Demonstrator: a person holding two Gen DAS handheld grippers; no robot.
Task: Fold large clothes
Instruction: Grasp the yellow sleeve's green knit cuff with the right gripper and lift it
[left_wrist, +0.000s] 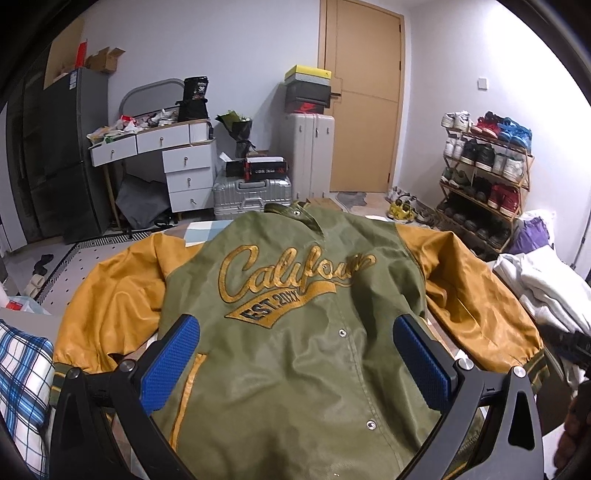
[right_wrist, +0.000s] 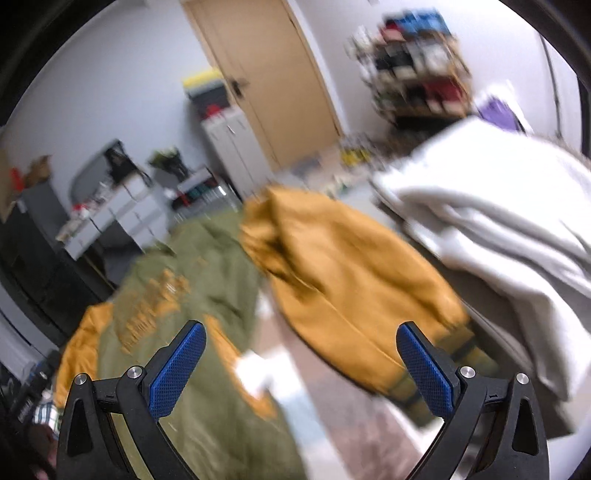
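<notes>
Between the spread left tongs (left_wrist: 295, 365) lay the glossy olive jacket (left_wrist: 295, 332), face-up, embroidered lettering ahead. Its mustard sleeve (right_wrist: 354, 295) stretched ahead of the right tongs (right_wrist: 301, 369), also apart, empty.

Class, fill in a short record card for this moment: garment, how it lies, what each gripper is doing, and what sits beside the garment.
garment: jacket, green body, mustard sleeves
lay: spread flat, front up, snaps closed, collar far from the camera
left gripper: open, over the jacket's lower front, holding nothing
right gripper: open, empty, aimed at the right sleeve; view blurred
beside: white clothes to the right, plaid cloth to the left
</notes>
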